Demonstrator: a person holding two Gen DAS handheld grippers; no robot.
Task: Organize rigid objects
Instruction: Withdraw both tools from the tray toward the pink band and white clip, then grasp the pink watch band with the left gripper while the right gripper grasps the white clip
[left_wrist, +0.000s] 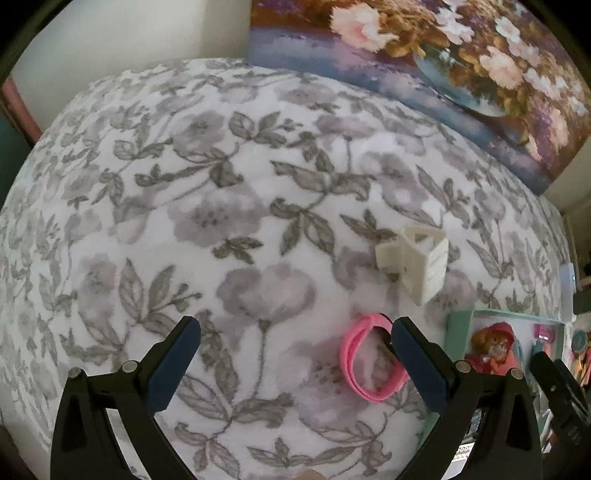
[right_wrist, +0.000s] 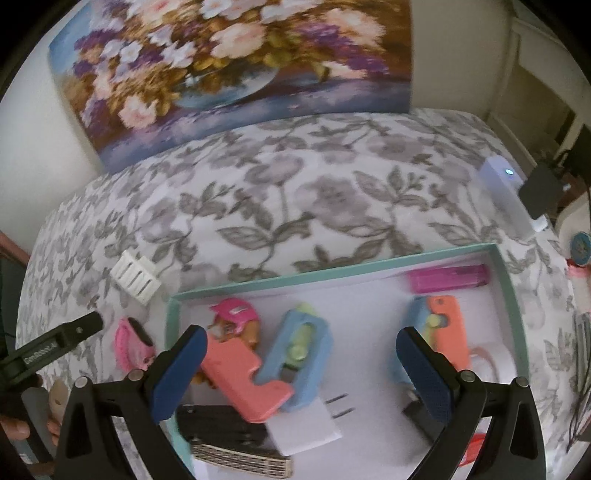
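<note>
Both our claws hang spread wide, empty. Under our right gripper (right_wrist: 301, 373) the teal box (right_wrist: 332, 271) already holds several plastic toys. Near our left gripper (left_wrist: 295, 363), a pink band (left_wrist: 360, 363) lies on the floral blanket (left_wrist: 184, 184); beyond it lies a white hair clip (left_wrist: 415, 264), ribbed. Both seem left to pack.

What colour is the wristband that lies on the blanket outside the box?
Pink. The wristband shows best in the left wrist view.
</note>
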